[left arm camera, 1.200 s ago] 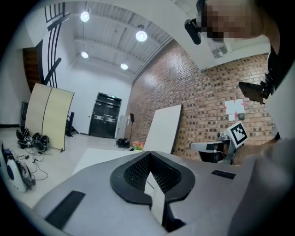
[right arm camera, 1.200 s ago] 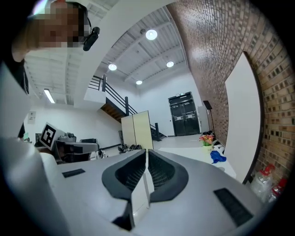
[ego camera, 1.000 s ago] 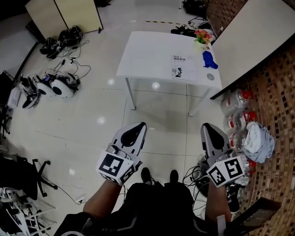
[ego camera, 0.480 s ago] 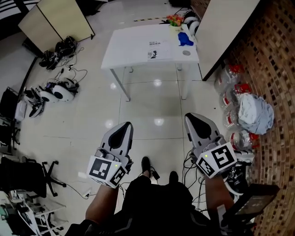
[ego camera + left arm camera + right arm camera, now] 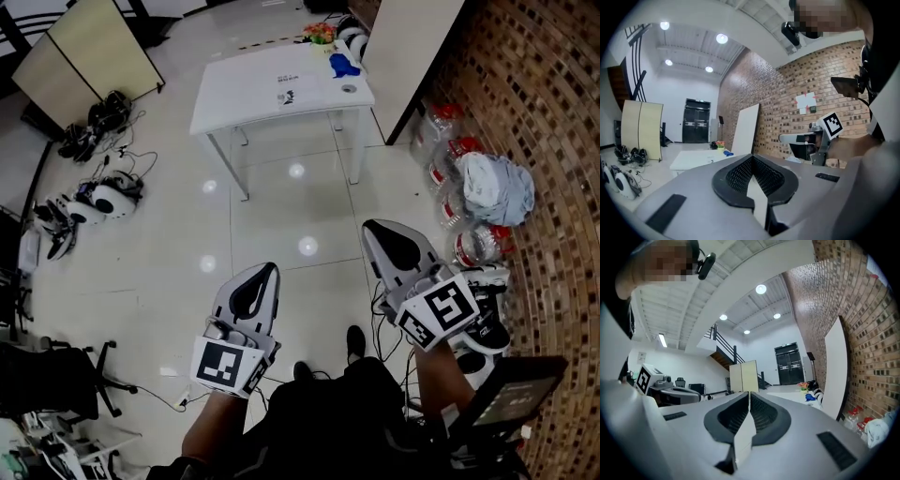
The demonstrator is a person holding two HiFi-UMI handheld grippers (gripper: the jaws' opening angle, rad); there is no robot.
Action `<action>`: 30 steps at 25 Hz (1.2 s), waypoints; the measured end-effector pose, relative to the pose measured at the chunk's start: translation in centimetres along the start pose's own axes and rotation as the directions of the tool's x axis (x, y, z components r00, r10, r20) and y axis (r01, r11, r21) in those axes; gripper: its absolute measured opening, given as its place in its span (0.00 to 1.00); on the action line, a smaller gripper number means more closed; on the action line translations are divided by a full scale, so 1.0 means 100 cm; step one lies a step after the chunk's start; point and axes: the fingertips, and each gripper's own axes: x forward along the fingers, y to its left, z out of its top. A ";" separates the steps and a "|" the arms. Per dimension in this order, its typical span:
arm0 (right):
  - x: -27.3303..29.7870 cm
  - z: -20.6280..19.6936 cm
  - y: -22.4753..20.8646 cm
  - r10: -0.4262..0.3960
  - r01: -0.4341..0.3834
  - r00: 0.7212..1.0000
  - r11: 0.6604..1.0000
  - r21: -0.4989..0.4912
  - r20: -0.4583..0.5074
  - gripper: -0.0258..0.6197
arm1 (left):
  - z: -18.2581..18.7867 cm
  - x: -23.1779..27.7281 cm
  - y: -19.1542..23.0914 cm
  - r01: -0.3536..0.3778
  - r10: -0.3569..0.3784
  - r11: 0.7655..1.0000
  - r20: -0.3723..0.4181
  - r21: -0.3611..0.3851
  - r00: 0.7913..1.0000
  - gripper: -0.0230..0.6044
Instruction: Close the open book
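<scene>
You hold two tools low in the frame, over the tiled floor (image 5: 169, 234): your left tool (image 5: 265, 274) at lower centre-left and your right tool (image 5: 378, 234) to its right. Each has its jaws pressed together, tips meeting, with nothing between them. The one book (image 5: 292, 91) lies flat on the single white tabletop (image 5: 234, 98) at the top centre of the head view, well apart from both tools. It is too small to tell whether it lies open. Toward the tabletop's right end sit one blue object (image 5: 343, 66), one bunch of flowers (image 5: 319, 33) and one small round disc (image 5: 349, 89). One white cloth bundle (image 5: 495, 187) rests by the brick wall (image 5: 544, 112) at right.
</scene>
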 end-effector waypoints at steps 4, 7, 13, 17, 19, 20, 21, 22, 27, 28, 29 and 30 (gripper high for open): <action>-0.018 -0.002 0.049 -0.055 0.055 0.998 0.998 0.020 -0.009 0.04 | -0.011 -0.047 0.009 0.043 -0.043 0.997 0.014 -0.065 0.999 0.03; -0.031 0.002 0.067 -0.085 0.085 0.996 0.996 -0.001 -0.013 0.04 | -0.007 -0.065 0.010 0.060 -0.058 0.995 0.039 -0.075 0.998 0.03; -0.063 0.002 0.074 -0.111 0.111 0.994 0.994 0.018 -0.018 0.04 | -0.003 -0.079 -0.005 0.041 -0.036 0.994 0.049 -0.100 0.998 0.03; -0.085 0.006 0.067 -0.104 0.105 0.994 0.994 0.014 -0.013 0.04 | 0.010 -0.074 -0.027 0.052 -0.046 0.994 0.065 -0.099 0.997 0.03; -0.093 0.008 0.060 -0.111 0.111 0.994 0.994 0.011 -0.011 0.04 | 0.013 -0.070 -0.037 0.056 -0.051 0.995 0.067 -0.088 0.996 0.03; -0.095 0.009 0.059 -0.108 0.108 0.994 0.994 0.008 -0.006 0.04 | 0.015 -0.068 -0.039 0.052 -0.046 0.995 0.068 -0.090 0.997 0.03; -0.097 0.011 0.058 -0.103 0.103 0.995 0.995 0.001 -0.001 0.04 | 0.017 -0.066 -0.042 0.051 -0.044 0.995 0.069 -0.092 0.997 0.03; -0.100 0.013 0.057 -0.101 0.101 0.995 0.995 -0.006 0.002 0.04 | 0.020 -0.064 -0.046 0.053 -0.046 0.995 0.071 -0.088 0.996 0.03; -0.108 0.019 0.052 -0.104 0.104 0.994 0.995 0.002 0.015 0.04 | 0.026 -0.060 -0.056 0.058 -0.052 0.996 0.078 -0.072 0.996 0.03; -0.109 0.021 0.051 -0.105 0.105 0.994 0.994 -0.001 0.014 0.04 | 0.026 -0.060 -0.056 0.055 -0.049 0.996 0.079 -0.076 0.996 0.03; -0.111 0.021 0.051 -0.108 0.108 0.994 0.994 -0.003 0.011 0.04 | 0.026 -0.060 -0.058 0.053 -0.047 0.995 0.078 -0.079 0.996 0.03; -0.112 0.022 0.051 -0.112 0.112 0.994 0.994 -0.005 0.009 0.04 | 0.025 -0.061 -0.060 0.055 -0.049 0.995 0.077 -0.079 0.996 0.03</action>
